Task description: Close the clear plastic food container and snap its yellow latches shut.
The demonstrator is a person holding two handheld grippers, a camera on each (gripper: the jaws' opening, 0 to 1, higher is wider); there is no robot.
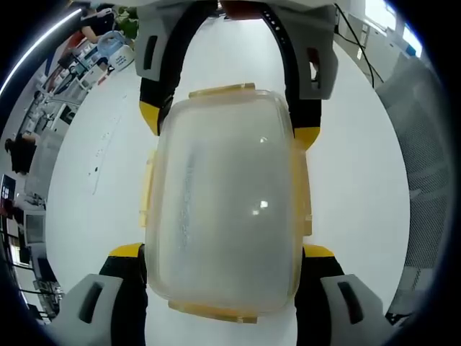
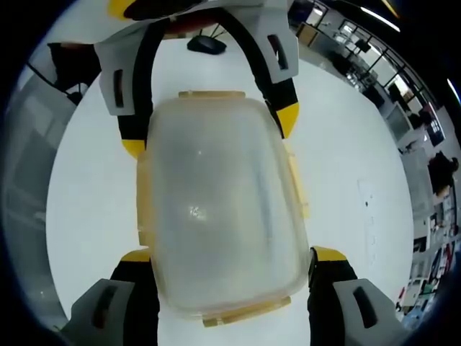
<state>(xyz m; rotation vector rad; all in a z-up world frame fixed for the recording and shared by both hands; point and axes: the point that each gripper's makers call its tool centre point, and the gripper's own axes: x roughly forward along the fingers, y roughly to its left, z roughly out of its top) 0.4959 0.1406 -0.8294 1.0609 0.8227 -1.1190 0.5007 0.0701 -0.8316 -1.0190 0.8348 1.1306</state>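
Observation:
The clear plastic container point(image 1: 227, 202) lies on the white table point(image 1: 360, 180) with its cloudy lid on top. Yellow latches point(image 1: 220, 90) show at both short ends and along both long sides; whether they are snapped down I cannot tell. My left gripper point(image 1: 223, 252) straddles the near end, one yellow-tipped jaw against each long side. My right gripper point(image 1: 227, 126) comes in from the far end and holds the sides the same way. In the right gripper view the container point(image 2: 220, 209) sits between the right gripper point(image 2: 234, 254) and the opposing left gripper point(image 2: 210, 133).
A grey mesh partition point(image 1: 425, 144) stands along one table side. Office desks with people point(image 1: 36, 130) lie beyond the other side. A dark, mouse-like object point(image 2: 207, 45) rests on the table behind the left gripper. Small pen marks point(image 2: 367, 202) dot the table.

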